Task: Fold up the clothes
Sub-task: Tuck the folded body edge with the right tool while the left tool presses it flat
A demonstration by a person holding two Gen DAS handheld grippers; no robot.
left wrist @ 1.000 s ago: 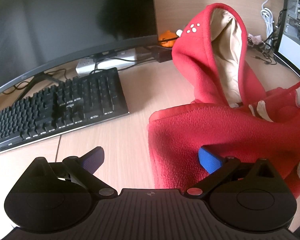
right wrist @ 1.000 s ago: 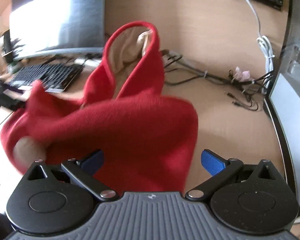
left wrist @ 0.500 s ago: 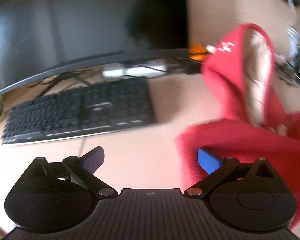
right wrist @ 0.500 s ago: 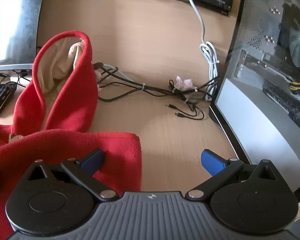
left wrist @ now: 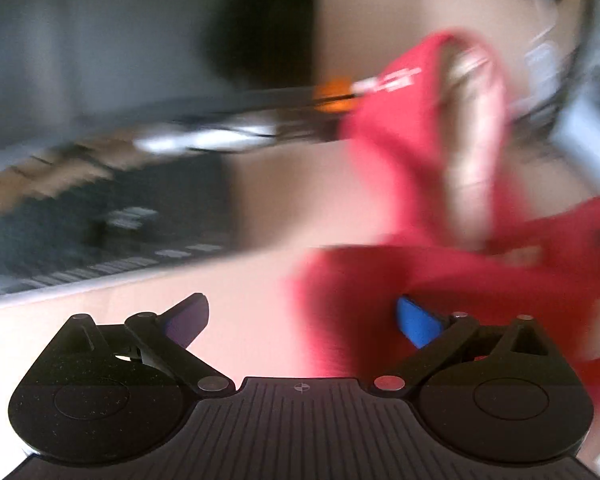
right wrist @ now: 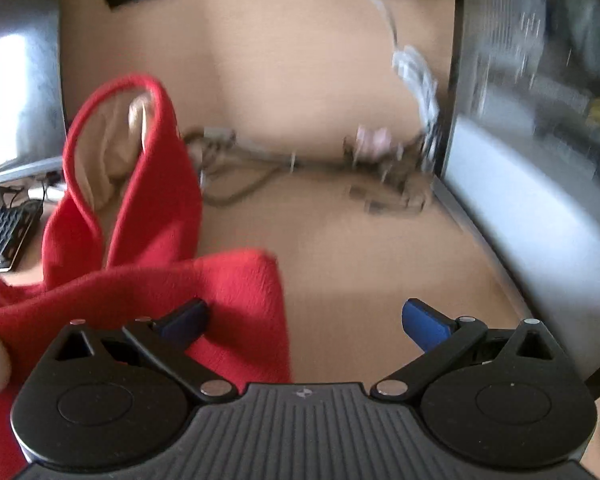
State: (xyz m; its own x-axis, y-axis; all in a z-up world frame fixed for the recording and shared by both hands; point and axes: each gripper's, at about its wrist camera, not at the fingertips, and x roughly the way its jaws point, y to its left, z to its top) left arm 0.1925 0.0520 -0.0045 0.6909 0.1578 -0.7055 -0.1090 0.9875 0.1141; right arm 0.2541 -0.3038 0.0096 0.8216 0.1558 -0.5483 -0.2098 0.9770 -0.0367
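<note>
A red fleece hooded garment [left wrist: 460,272] with a cream lining lies on the wooden desk, its hood standing up. In the blurred left wrist view it fills the right side. My left gripper [left wrist: 302,316] is open, with the garment's left edge between and under its fingers. In the right wrist view the garment [right wrist: 148,280] lies at the left, hood up behind it. My right gripper [right wrist: 304,318] is open, its left finger over the garment's right edge and its right finger over bare desk.
A black keyboard [left wrist: 100,232] and a monitor [left wrist: 100,40] stand at the left. A tangle of cables [right wrist: 340,168] lies at the back of the desk. A computer case [right wrist: 540,120] stands at the right. A small orange object [left wrist: 332,96] sits behind the hood.
The right gripper let the red fabric drop from in front of it and swung right, then back a little left. The left view swung and is now motion-blurred. Both grippers stayed open.
</note>
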